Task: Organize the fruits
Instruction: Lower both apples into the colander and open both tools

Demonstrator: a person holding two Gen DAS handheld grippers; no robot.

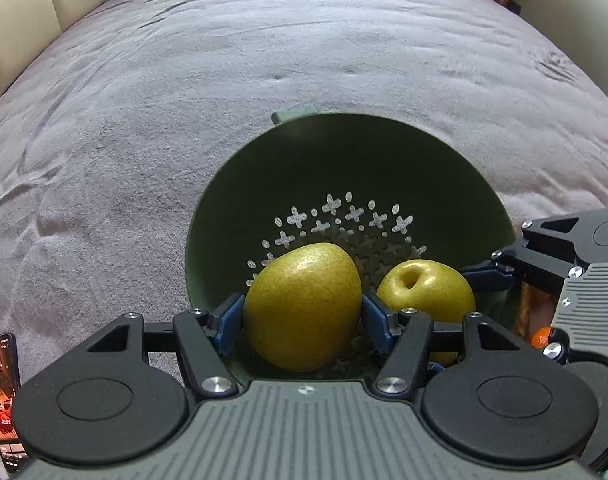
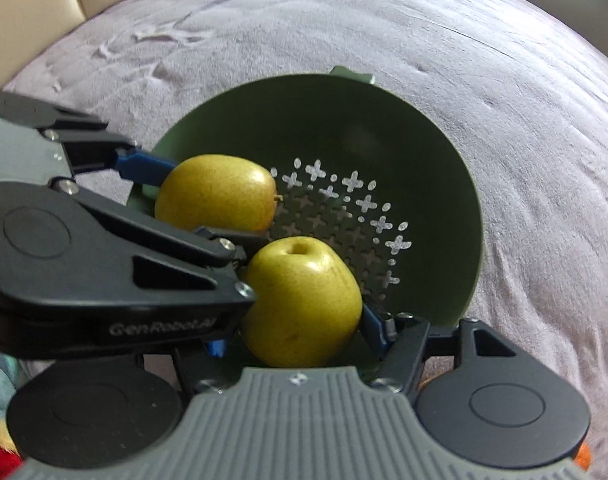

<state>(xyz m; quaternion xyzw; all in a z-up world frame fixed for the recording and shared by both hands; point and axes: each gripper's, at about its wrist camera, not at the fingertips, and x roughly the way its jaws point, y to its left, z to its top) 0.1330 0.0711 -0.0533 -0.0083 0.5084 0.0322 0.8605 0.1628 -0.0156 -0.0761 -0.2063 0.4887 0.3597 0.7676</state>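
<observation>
**Pears gripped over the green colander**

Pears sit in both of your tools, low inside the green colander [image 1: 384, 152] on the bed [image 1: 183, 100]. Your left tool [image 1: 301, 316] is clamped on the larger pear [image 1: 299, 304], blue pads against its sides. Your right tool [image 2: 299, 326] grips the dimpled pear [image 2: 304, 304], though the left tool's body hides its left pad. You can read "GenRobot.AI" there. A phone [image 1: 1, 392] is cut off at the edge, its screen illegible.
</observation>
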